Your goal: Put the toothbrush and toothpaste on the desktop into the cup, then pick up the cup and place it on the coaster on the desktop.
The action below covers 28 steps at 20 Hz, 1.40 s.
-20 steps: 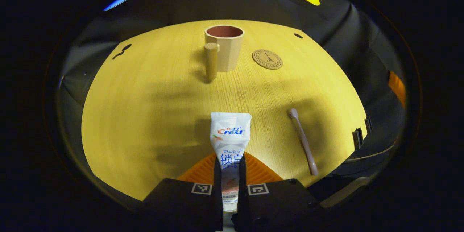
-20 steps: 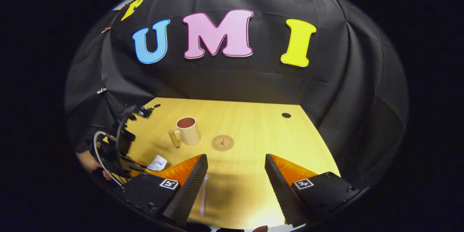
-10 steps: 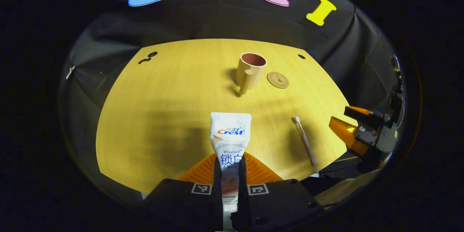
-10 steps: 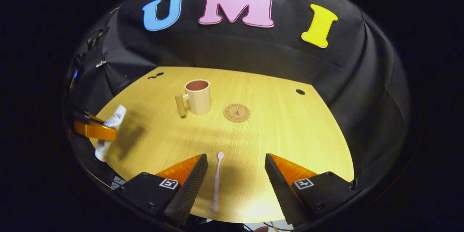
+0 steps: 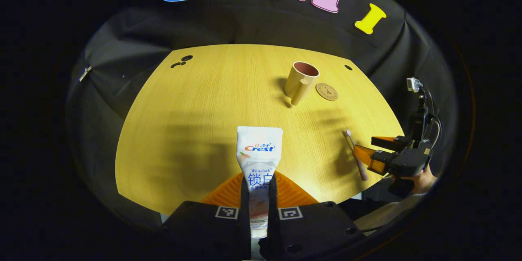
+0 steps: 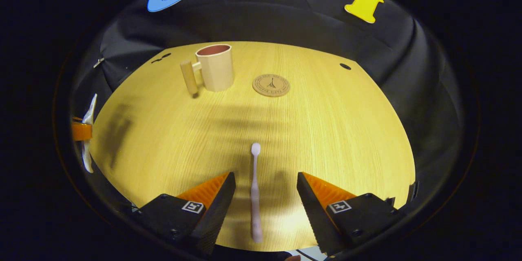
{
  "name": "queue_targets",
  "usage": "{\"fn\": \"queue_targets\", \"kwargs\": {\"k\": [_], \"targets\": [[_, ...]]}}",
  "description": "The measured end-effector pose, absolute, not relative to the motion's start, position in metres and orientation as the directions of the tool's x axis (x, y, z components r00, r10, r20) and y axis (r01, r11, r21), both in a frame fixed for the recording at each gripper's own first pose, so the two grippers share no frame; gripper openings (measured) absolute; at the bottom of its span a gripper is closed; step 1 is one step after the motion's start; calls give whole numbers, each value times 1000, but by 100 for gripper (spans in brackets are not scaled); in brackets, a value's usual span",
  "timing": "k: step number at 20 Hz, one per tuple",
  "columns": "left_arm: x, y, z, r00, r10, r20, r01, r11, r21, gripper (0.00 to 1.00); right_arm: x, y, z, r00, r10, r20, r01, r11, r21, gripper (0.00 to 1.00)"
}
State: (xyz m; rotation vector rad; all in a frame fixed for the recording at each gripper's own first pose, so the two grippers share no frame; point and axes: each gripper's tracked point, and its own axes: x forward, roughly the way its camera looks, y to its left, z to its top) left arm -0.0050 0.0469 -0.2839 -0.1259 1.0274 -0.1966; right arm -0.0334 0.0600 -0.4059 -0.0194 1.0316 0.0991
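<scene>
My left gripper [image 5: 259, 183] is shut on the white toothpaste tube [image 5: 259, 155], held up above the near part of the yellow desktop [image 5: 212, 102]. A beige cup [image 5: 301, 79] with a wooden handle stands far right, with the round coaster [image 5: 326, 91] just right of it. In the right gripper view, my right gripper [image 6: 265, 179] is open low over the desk, the pale pink toothbrush [image 6: 255, 189] lying flat between its fingers without touching them. The cup [image 6: 215, 67] and coaster [image 6: 271, 85] are farther ahead. The left gripper with the tube [image 6: 87, 134] shows at the left edge.
Small dark holes [image 5: 182, 60] mark the desk's far left, and another hole [image 5: 348, 67] its far right corner. The right gripper [image 5: 381, 153] and the hand holding it sit at the desk's right edge in the left gripper view. Black cloth surrounds the desk.
My left gripper has lifted the toothpaste off the desk and pulled back. My right gripper has dropped and moved forward so that the toothbrush now lies between its open fingers.
</scene>
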Motion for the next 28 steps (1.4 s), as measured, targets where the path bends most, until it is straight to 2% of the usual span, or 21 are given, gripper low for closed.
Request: {"fn": "queue_targets", "kwargs": {"k": [2,3,4,5,6,9,11,13,14,15,18,21,25,28], "targets": [[-7,53,-284,504,-220,-835,96,975,-200,21,-38,64,-416,482,67,-874,-92,995,26,87],[-8,54,-285,507,-221,-833,93,975,-202,21,-38,65,-419,472,64,-879,-96,995,20,79],[-8,57,-284,511,-220,-831,90,975,-203,21,-38,65,-422,467,53,-883,-98,995,8,82],[-11,59,-281,516,-218,-829,86,975,-204,21,-36,66,-422,465,54,-884,-92,996,13,80],[-13,61,-279,520,-218,-826,82,975,-206,21,-35,67,-424,460,50,-887,-83,996,14,68],[-22,62,-278,522,-223,-823,73,973,-218,21,-35,74,-428,435,83,-896,-55,996,66,65],[-25,60,-280,523,-224,-822,65,973,-223,21,-40,75,-429,408,103,-907,-9,994,109,49],[-27,56,-282,528,-224,-819,61,972,-227,21,-40,68,-429,392,92,-915,-6,995,97,41],[-29,54,-283,529,-225,-818,62,972,-227,21,-41,67,-430,377,83,-922,6,996,92,24],[-35,52,-283,528,-225,-819,62,972,-227,21,-41,68,-428,370,85,-925,3,996,93,15],[-42,48,-283,527,-220,-821,48,972,-229,21,-38,68,-433,362,82,-928,-6,996,86,7],[-46,49,-279,540,-209,-816,23,972,-234,21,-39,71,-427,372,131,-919,17,989,148,7],[-44,51,-264,570,-191,-799,-5,972,-236,21,-30,75,-404,481,213,-850,74,957,282,6],[-36,44,-248,602,-197,-774,0,969,-246,21,-18,74,-377,562,253,-787,47,941,336,7]]}}
